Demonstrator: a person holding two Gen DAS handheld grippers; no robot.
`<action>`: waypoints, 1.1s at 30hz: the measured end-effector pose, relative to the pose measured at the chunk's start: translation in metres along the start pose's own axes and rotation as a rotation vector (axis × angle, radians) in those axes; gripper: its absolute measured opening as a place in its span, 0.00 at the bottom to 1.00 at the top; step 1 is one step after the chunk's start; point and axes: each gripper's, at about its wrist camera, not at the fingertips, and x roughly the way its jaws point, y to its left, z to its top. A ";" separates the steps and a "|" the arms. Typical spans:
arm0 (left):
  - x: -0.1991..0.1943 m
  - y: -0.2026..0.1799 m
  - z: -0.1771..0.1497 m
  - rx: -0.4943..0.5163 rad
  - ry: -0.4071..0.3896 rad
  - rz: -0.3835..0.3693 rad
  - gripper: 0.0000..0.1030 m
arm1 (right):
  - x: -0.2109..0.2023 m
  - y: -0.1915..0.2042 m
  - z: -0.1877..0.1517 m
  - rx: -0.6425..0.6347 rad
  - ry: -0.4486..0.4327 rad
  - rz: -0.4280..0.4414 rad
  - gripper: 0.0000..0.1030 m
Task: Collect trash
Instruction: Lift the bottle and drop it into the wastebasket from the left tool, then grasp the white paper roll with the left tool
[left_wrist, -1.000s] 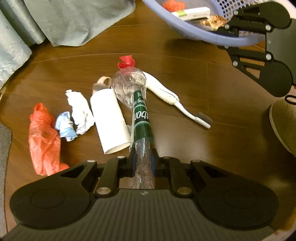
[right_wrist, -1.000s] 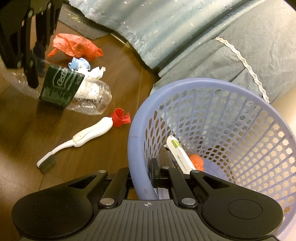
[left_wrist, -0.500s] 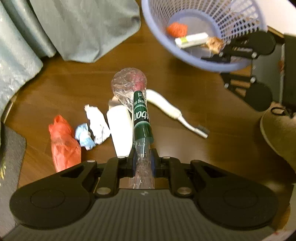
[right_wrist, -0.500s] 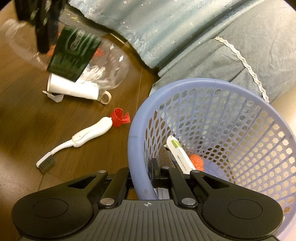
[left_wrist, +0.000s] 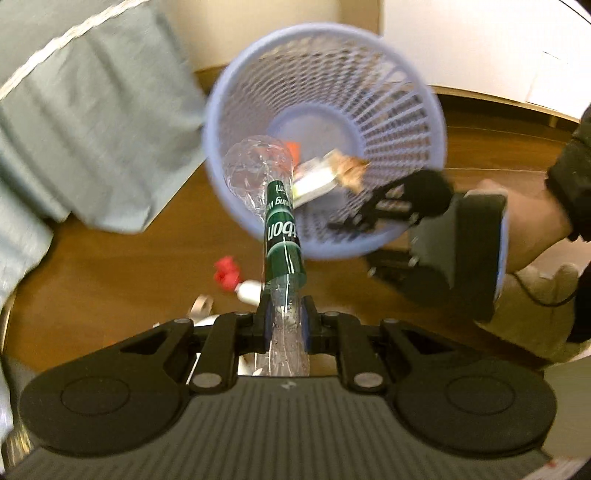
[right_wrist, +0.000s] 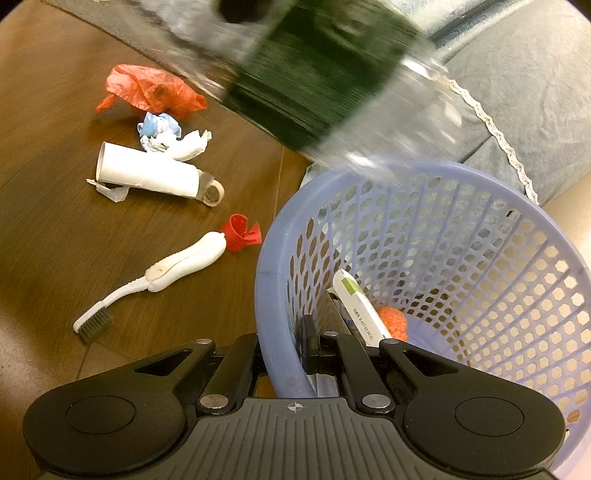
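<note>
Now bottle in left fingers higher, over basket; right fingers clamping its rim.

Plastic bottle is motion-blurred, cut off at 12 o'clock in right wrist view; label text unreadable. Left wrist view: bottle's neck end hidden btwn left gripper fingers.

We count one lavender mesh basket; inside it, one white carton, one orange ball and one brown crumpled wrapper; one clear plastic bottle; on the floor, one white tube, one toothbrush, one red cap, one orange bag; two crumpled wads, one blue, one white; two grippers, left and right.
</note>
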 end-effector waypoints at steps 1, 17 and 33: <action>0.003 -0.002 0.008 0.024 -0.004 -0.009 0.12 | 0.000 0.000 0.000 0.001 0.000 0.000 0.01; 0.041 0.006 0.100 0.030 -0.161 0.009 0.27 | -0.002 -0.002 0.000 0.021 0.001 -0.003 0.01; 0.014 0.088 -0.061 -0.341 -0.006 0.264 0.27 | -0.001 -0.002 0.001 0.018 0.004 -0.007 0.01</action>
